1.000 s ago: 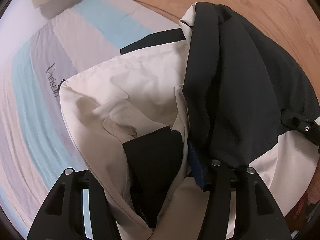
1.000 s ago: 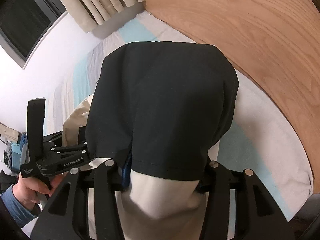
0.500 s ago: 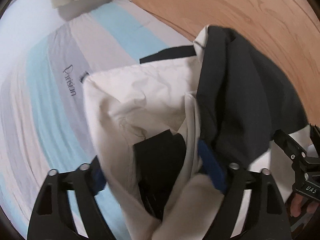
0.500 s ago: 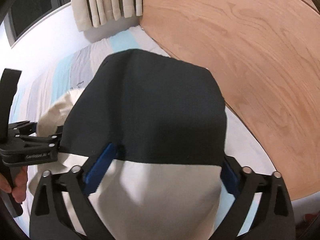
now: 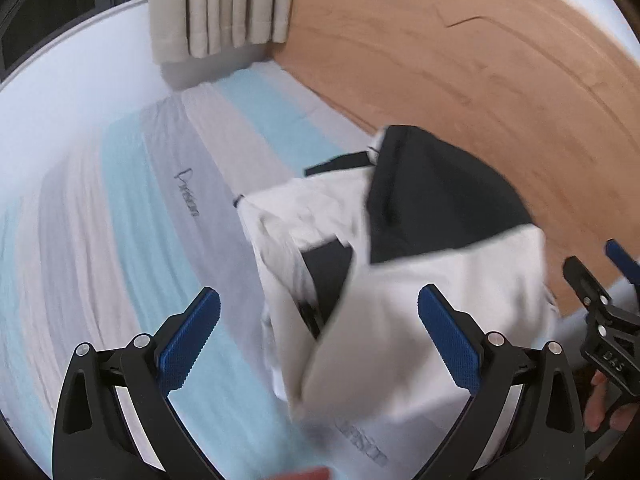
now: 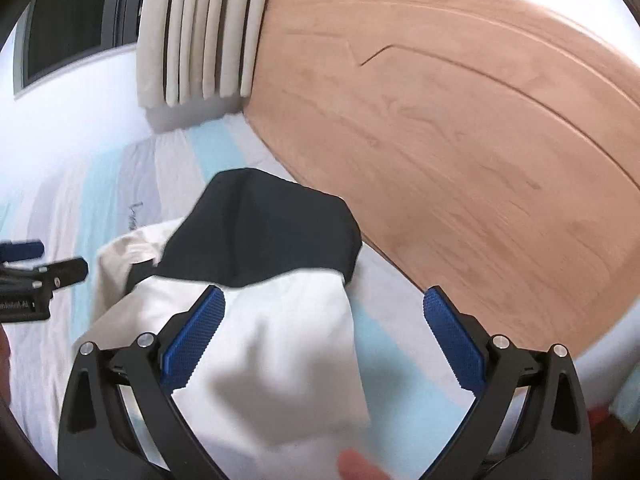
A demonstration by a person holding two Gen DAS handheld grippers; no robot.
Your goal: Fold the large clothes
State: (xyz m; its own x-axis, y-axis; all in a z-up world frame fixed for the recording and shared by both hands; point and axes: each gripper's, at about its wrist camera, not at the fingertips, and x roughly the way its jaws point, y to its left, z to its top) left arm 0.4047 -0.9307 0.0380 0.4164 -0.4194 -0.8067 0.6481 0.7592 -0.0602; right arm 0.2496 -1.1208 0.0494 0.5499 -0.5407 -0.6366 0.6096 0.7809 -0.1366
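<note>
Left gripper (image 5: 320, 330) jaws opening with nothing pinched, right gripper (image 6: 324, 330) spread wide and empty, so the folded white-and-black garment (image 5: 420, 280) lies released on the striped bed (image 5: 120, 240) beside the wooden headboard (image 6: 460, 160), probably for re-gripping.

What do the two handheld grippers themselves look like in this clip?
Both match: the left gripper and right gripper have black angular finger frames with triangular cutouts, silver screw heads, and blue ridged pads. White lettering marks each gripper's black body, seen from the other camera.
</note>
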